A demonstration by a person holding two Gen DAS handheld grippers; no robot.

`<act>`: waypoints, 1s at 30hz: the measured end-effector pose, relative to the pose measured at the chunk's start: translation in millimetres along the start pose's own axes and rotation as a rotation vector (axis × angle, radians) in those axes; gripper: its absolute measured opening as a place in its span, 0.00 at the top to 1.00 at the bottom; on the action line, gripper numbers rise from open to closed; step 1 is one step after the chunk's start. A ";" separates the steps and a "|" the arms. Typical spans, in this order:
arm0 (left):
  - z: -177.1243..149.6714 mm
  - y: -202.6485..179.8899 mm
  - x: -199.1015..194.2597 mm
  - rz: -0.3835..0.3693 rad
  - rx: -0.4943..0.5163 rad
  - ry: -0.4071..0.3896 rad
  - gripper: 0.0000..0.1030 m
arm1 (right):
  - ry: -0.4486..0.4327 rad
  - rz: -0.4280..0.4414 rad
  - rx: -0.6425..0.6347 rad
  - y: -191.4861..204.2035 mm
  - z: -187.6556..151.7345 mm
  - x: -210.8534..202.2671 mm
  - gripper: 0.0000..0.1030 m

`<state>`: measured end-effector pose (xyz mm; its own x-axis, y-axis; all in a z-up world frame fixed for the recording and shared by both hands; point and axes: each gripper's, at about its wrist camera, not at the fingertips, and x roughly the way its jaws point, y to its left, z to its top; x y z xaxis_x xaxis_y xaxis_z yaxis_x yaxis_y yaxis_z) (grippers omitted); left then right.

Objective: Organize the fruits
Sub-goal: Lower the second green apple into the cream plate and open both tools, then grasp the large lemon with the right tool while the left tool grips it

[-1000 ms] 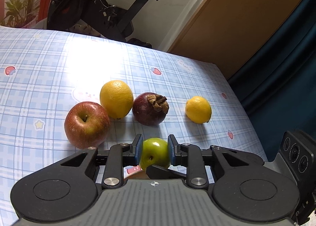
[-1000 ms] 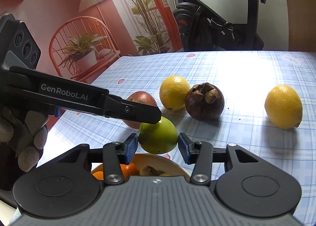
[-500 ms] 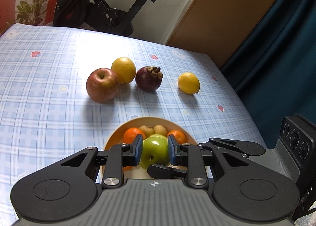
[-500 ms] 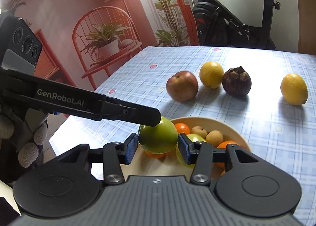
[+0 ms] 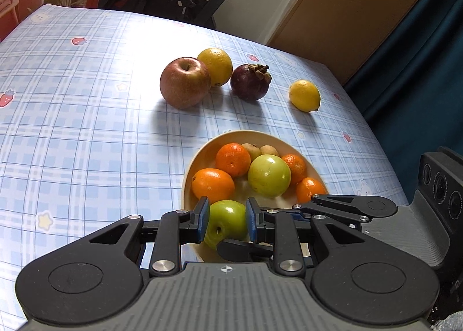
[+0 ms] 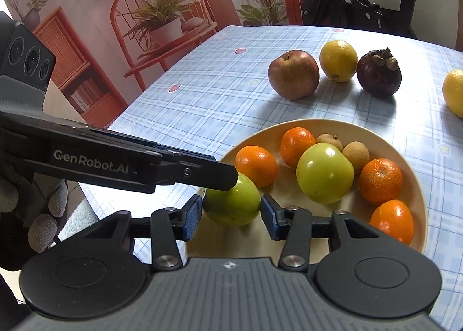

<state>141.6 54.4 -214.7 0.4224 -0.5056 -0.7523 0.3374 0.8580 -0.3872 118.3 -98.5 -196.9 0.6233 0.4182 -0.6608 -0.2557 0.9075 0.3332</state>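
A: Where is the green apple (image 5: 226, 226)?

B: Pinched between the blue pads of the left gripper (image 5: 226, 222), above the near rim of the cream bowl (image 5: 188, 174).

A: And the right gripper (image 6: 230, 216)?

B: Its jaws flank the same apple; the left pad seems to touch it, the right shows a thin gap, so I cannot tell if it grips.

A: What lies farther out?

B: A red apple (image 5: 185, 82), an orange (image 5: 215, 66), a mangosteen (image 5: 250, 81) and, off to the right, a lemon (image 5: 304, 95) on the checked tablecloth (image 5: 86, 128).
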 end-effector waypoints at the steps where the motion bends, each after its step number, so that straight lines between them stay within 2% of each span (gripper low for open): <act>1: 0.7 1.1 0.1 0.000 -0.005 -0.001 0.73 | 0.000 -0.002 -0.008 0.4 0.3 1.3 0.54; 9: 3.4 10.1 -2.6 0.015 -0.029 -0.021 0.73 | -0.029 -0.003 -0.044 2.6 1.4 5.5 0.54; 16: 2.5 11.5 -24.3 0.049 -0.052 -0.101 0.71 | -0.056 0.000 -0.014 -4.0 1.3 -2.2 0.53; 26: -13.1 -14.1 -50.9 0.220 -0.023 -0.250 0.69 | -0.189 -0.048 0.031 -9.4 -9.2 -36.7 0.53; 30: -19.9 -24.7 -55.8 0.279 -0.027 -0.287 0.69 | -0.264 -0.104 0.049 -15.9 -12.5 -52.4 0.53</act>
<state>92.9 63.2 -173.7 0.7140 -0.2540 -0.6524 0.1555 0.9661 -0.2060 80.4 -134.4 -176.0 0.8165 0.2931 -0.4974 -0.1486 0.9392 0.3094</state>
